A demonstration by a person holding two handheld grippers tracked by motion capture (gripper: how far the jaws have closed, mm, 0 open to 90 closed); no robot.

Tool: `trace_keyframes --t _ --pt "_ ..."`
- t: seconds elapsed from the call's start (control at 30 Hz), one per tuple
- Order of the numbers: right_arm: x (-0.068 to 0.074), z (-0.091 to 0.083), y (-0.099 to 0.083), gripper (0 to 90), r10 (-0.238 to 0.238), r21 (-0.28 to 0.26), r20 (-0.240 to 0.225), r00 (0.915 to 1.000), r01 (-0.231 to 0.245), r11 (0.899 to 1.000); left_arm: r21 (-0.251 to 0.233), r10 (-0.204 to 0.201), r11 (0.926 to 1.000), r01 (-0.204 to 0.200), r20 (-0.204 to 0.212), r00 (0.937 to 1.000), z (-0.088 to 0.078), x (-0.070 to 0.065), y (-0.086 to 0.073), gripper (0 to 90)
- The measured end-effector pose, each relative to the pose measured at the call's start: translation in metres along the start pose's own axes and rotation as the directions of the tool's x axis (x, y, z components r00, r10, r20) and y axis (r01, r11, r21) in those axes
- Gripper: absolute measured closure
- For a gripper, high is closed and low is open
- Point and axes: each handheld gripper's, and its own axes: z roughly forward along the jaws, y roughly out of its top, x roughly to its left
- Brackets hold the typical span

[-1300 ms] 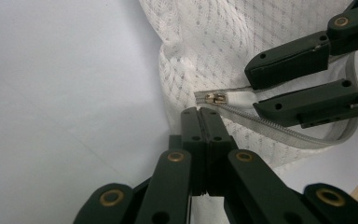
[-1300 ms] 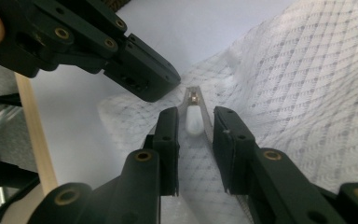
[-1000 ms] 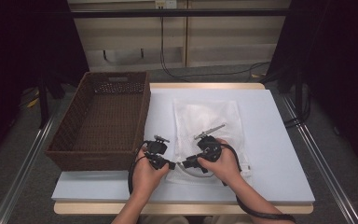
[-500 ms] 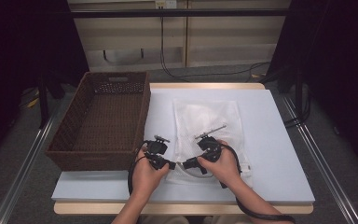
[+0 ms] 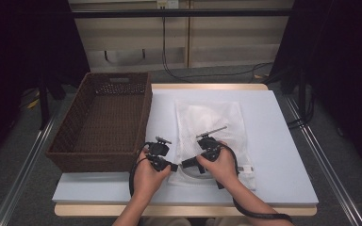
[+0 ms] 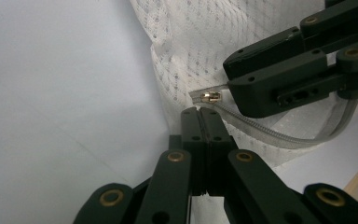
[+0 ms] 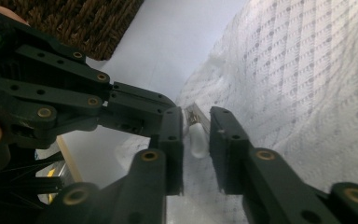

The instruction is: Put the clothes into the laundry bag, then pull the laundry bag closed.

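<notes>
A pale blue table (image 5: 273, 141) fills the middle of the high view, with a brown wicker basket (image 5: 106, 120) on its left part. Just right of the basket lies a white mesh bag (image 5: 212, 122), reaching from the centre of the frame down to the lower centre, where both hands meet at its near edge. The left gripper (image 5: 166, 165) has its jaws pressed together on the bag's edge beside the grey zipper (image 6: 261, 133). The right gripper (image 7: 196, 140) has just been narrowing; a small gap remains, and the white zipper pull (image 7: 196, 139) sits between its jaws, not yet clearly pinched.
</notes>
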Motion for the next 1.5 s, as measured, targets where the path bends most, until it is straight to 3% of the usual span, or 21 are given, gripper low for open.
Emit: trace_keyframes --t 0.2,0.4,0.5,0.53,0.6,0.7,0.77,0.83,0.97,1.07,1.17,1.27,1.3,1.4,1.5 --pt "0.005 0.001 0.000 76.9 -0.002 0.003 -0.003 1.0000 0.002 1.000 -0.004 0.002 1.0000 -0.002 0.008 1.0000 -0.001 -0.001 0.000 89.9" --pt "0.003 0.001 -0.002 87.2 -0.014 0.023 -0.004 0.9999 0.014 1.000 -0.006 -0.004 1.0000 0.004 0.005 1.0000 -0.001 -0.001 0.000 90.0" --pt "0.004 -0.002 -0.001 87.3 -0.031 0.013 -0.008 0.9995 0.031 0.999 -0.020 -0.015 0.9997 0.016 0.005 0.9999 -0.001 -0.001 0.000 89.9" --pt "0.006 -0.003 0.000 87.3 -0.030 0.014 -0.015 0.9994 0.030 0.999 -0.009 0.001 1.0000 -0.001 0.006 1.0000 -0.002 0.000 0.000 90.0" --pt "0.006 -0.006 0.002 87.4 -0.034 0.009 -0.014 0.9993 0.035 0.999 -0.021 -0.002 0.9998 0.002 0.009 1.0000 -0.002 -0.001 0.000 90.0" --pt "0.008 -0.007 0.003 87.4 -0.047 0.029 -0.003 0.9989 0.047 0.998 -0.023 -0.014 0.9996 0.014 0.019 0.9997 -0.001 -0.001 0.000 89.5" --pt "0.009 -0.008 0.003 87.4 -0.057 0.032 0.002 0.9984 0.057 0.998 -0.028 -0.009 0.9996 0.009 0.024 0.9997 -0.001 -0.001 0.001 83.8" --pt "0.009 -0.011 0.004 87.4 -0.056 0.027 -0.012 0.9984 0.056 0.998 -0.046 0.009 0.9989 -0.008 0.019 0.9998 -0.002 0.000 0.002 72.3" --pt "0.009 -0.016 0.006 87.4 -0.060 0.023 -0.018 0.9980 0.061 0.998 -0.056 0.040 0.9977 -0.038 0.032 0.9987 -0.002 0.002 0.004 63.4" --pt "0.010 -0.019 0.008 87.4 -0.061 0.032 -0.016 0.9980 0.062 0.998 -0.060 0.033 0.9978 -0.028 0.080 0.9962 0.001 0.001 0.005 66.4" --pt "0.010 -0.019 0.008 87.4 -0.075 0.032 -0.019 0.9970 0.075 0.997 -0.046 0.018 0.9989 -0.013 0.121 0.9924 0.003 0.000 0.005 80.0" --pt "0.010 -0.019 0.008 87.3 -0.070 0.036 -0.025 0.9972 0.071 0.997 -0.022 0.006 0.9998 -0.004 0.114 0.9935 0.000 0.001 0.006 87.3" --pt "0.010 -0.019 0.008 87.3 -0.069 0.036 -0.027 0.9973 0.070 0.997 -0.034 -0.003 0.9994 0.007 0.106 0.9943 0.000 -0.001 0.006 87.7" --pt "0.010 -0.020 0.008 87.3 -0.063 0.034 -0.041 0.9972 0.064 0.997 -0.020 0.021 0.9996 -0.020 0.092 0.9955 -0.004 -0.001 0.007 88.5" --pt "0.009 -0.021 0.007 87.4 -0.062 0.048 -0.036 0.9974 0.064 0.997 -0.004 0.013 0.9999 -0.013 0.069 0.9975 -0.005 -0.004 0.006 88.8"
